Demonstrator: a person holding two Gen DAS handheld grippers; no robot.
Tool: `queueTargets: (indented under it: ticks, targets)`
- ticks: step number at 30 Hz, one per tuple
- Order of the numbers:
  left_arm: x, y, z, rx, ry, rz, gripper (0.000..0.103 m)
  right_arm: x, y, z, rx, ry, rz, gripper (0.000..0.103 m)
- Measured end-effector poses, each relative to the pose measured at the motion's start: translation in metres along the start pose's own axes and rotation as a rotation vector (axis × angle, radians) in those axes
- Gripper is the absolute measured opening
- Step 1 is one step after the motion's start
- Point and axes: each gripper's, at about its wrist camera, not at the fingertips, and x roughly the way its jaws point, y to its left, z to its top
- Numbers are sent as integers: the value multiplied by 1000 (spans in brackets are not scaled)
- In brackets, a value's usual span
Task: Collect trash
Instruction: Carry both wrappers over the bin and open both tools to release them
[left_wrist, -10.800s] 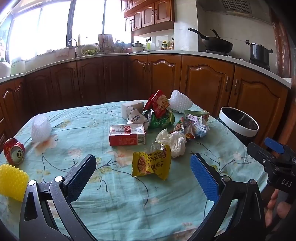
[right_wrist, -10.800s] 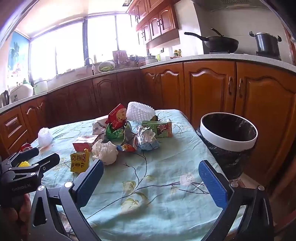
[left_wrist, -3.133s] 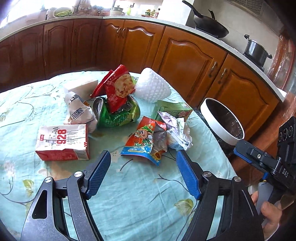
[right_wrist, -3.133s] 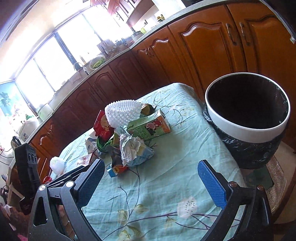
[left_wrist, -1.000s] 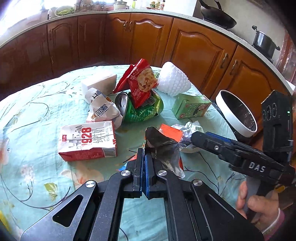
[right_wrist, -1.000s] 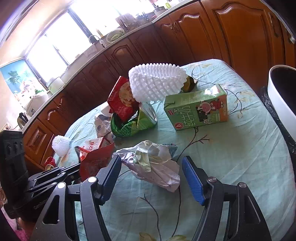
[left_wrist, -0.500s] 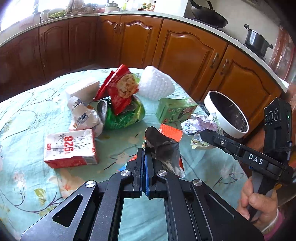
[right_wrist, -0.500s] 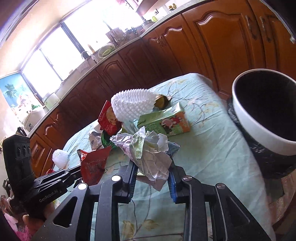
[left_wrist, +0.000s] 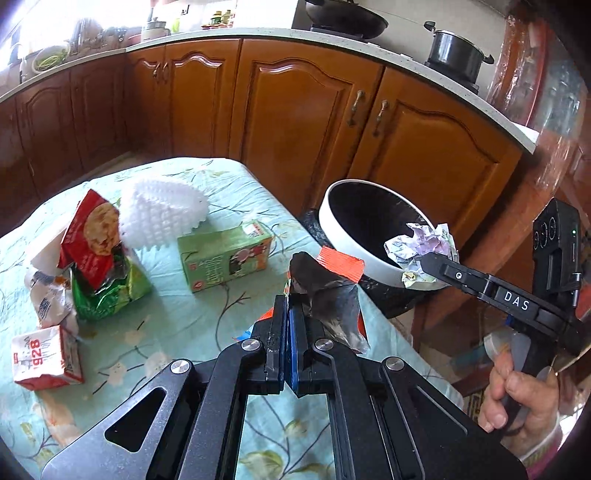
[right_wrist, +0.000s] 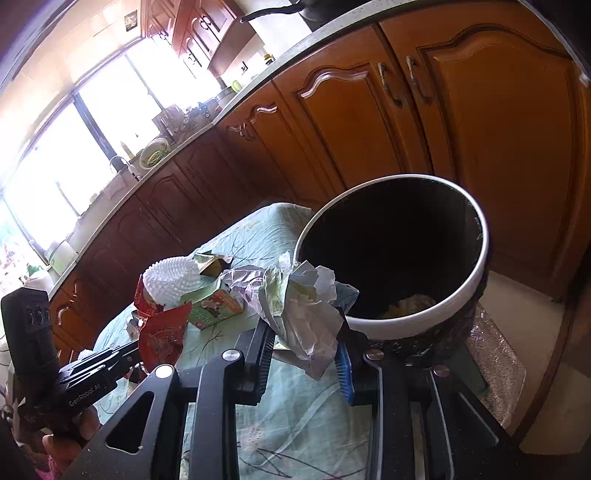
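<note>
My left gripper (left_wrist: 287, 314) is shut on a red snack wrapper (left_wrist: 328, 295) with a silvery inside, held above the table's right edge. The same left gripper (right_wrist: 135, 354) and its red wrapper (right_wrist: 162, 338) appear low at the left of the right wrist view. My right gripper (right_wrist: 304, 354) is shut on a crumpled paper wad (right_wrist: 299, 299), held at the near rim of the white-rimmed trash bin (right_wrist: 417, 317). From the left wrist view, the paper wad (left_wrist: 421, 245) hangs over the bin (left_wrist: 332, 229), gripped by the right gripper (left_wrist: 424, 260).
Left on the green floral tablecloth (left_wrist: 192, 332): a green milk carton (left_wrist: 225, 254), white foam net (left_wrist: 159, 214), red snack bag (left_wrist: 90, 236) on a green bag (left_wrist: 110, 288), a red-and-white carton (left_wrist: 44, 354). Wooden cabinets (left_wrist: 295, 110) stand behind. The bin has some trash inside (right_wrist: 406, 304).
Both grippers have swung right toward the bin with their loads. The right gripper closed on the paper wad, lifted it off the table and now holds it at the bin's rim.
</note>
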Motion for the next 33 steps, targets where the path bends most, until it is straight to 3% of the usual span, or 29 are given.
queueTargets:
  ticks: [13,29,33]
  targets:
    - [47,-52,41,58,29,-67,1,0,-31,32,6,-10,-77,31]
    - [107,-92,81,110,104,-53,1,33,-59,61,6,72,-122,35]
    - [121,-96,83,113,135,-48,1,39,-61,68,13,81,-126,44]
